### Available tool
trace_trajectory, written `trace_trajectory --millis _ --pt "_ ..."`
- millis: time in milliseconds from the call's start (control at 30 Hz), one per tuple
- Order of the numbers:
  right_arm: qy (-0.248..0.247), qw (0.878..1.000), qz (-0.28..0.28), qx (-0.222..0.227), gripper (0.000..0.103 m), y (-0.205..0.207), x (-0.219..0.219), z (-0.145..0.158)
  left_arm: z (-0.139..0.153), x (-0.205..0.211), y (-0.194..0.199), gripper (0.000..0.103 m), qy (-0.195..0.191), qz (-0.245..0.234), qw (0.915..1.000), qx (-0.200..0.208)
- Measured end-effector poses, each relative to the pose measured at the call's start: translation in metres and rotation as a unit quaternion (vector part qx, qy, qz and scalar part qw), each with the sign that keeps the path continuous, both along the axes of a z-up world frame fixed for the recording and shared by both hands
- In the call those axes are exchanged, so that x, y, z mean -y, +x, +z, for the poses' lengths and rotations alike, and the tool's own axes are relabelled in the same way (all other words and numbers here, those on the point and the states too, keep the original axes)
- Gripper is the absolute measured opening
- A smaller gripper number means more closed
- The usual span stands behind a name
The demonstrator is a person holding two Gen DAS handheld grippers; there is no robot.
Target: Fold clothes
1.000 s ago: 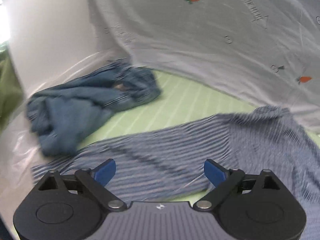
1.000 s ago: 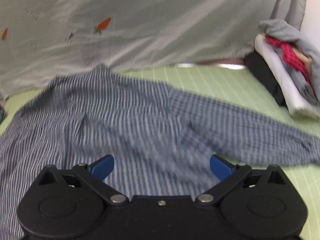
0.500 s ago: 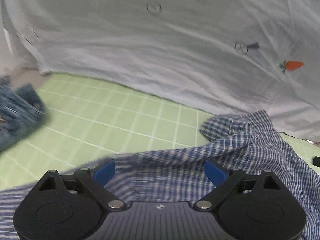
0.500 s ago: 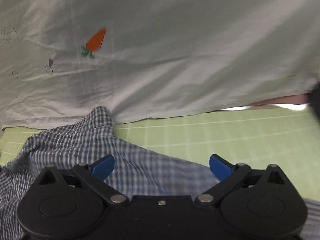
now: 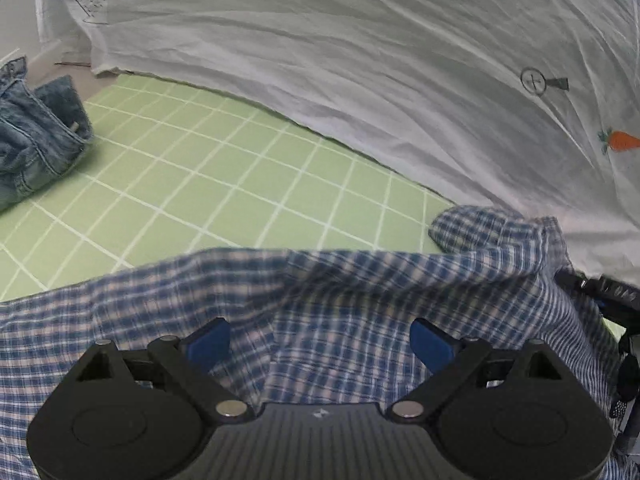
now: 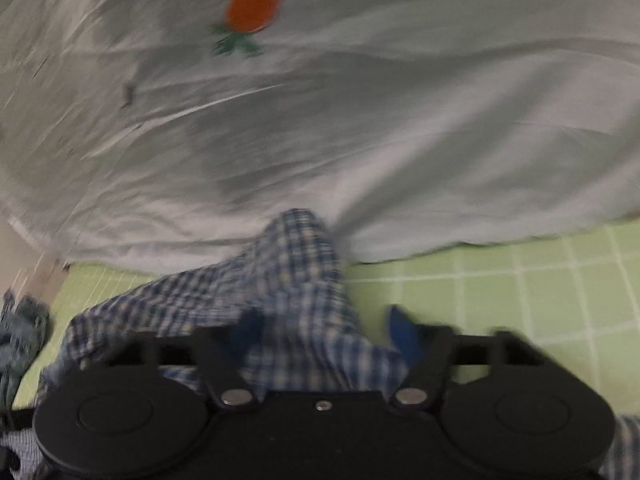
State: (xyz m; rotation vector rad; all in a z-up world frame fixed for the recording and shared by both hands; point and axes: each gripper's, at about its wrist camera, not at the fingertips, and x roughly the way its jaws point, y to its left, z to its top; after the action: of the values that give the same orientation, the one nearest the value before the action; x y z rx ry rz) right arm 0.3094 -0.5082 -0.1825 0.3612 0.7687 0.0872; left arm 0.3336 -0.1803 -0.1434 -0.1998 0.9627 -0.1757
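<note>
Both grippers dropped onto the plaid shirt (image 5: 344,300) on the green mat (image 5: 208,168); left gripper (image 5: 320,340) gapes wide, right gripper (image 6: 324,328) narrowed around the collar, so I'm grabbing soon.

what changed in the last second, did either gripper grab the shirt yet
Both grippers moved forward and down toward the shirt's far edge. The right gripper now has cloth between its half-closed fingers; blur hides whether it grips. The left gripper stays open over the shirt. The jeans, green mat and white sheet lie unchanged.
</note>
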Motion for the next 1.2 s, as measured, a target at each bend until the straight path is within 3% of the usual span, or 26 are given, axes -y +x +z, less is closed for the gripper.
trace_trajectory --millis 33,133,233,333,400,467,533,600,733,867,1033,1200 --pt "-0.010 1.000 0.005 0.002 0.008 0.001 -0.003 0.000 0.001 -0.002 0.000 0.096 -0.004 0.005 1.0000 0.002" --pt "-0.021 0.998 -0.038 0.054 0.006 -0.008 0.006 0.010 0.002 -0.007 -0.002 0.096 -0.019 0.017 0.9997 0.004" --pt "-0.015 0.988 -0.123 0.088 0.006 -0.016 0.033 0.024 0.005 -0.012 -0.006 0.096 -0.023 0.021 0.9995 0.006" --pt "-0.097 0.985 -0.138 0.027 0.009 -0.004 0.040 0.014 0.007 -0.015 -0.010 0.096 -0.025 0.025 0.9994 0.003" --pt "-0.118 0.983 -0.140 -0.005 0.026 -0.005 0.039 0.012 0.013 -0.016 -0.013 0.096 -0.020 0.028 0.9994 0.006" --pt "-0.113 0.981 -0.159 0.001 0.059 -0.019 0.039 0.024 0.023 -0.018 -0.018 0.096 -0.017 0.029 0.9993 0.014" --pt "-0.119 0.978 -0.169 0.007 0.067 -0.038 0.036 0.043 0.036 -0.021 -0.025 0.096 -0.016 0.028 0.9991 0.026" --pt "-0.154 0.975 -0.163 0.003 0.068 -0.058 0.028 0.061 0.053 -0.025 -0.037 0.096 -0.015 0.028 0.9986 0.043" --pt "-0.211 0.966 -0.152 -0.006 0.070 -0.126 0.019 0.098 0.081 -0.034 -0.071 0.098 -0.003 0.011 0.9976 0.069" --pt "-0.242 0.959 -0.146 -0.026 0.076 -0.212 0.014 0.118 0.083 -0.048 -0.111 0.100 0.056 -0.011 0.9962 0.066" --pt "-0.241 0.950 -0.173 -0.093 0.076 -0.318 0.012 0.094 0.060 -0.075 -0.179 0.100 0.076 -0.010 0.9970 0.012" --pt "-0.200 0.945 -0.214 -0.146 0.076 -0.403 0.014 0.065 0.041 -0.100 -0.241 0.100 0.083 -0.005 0.9960 -0.034"
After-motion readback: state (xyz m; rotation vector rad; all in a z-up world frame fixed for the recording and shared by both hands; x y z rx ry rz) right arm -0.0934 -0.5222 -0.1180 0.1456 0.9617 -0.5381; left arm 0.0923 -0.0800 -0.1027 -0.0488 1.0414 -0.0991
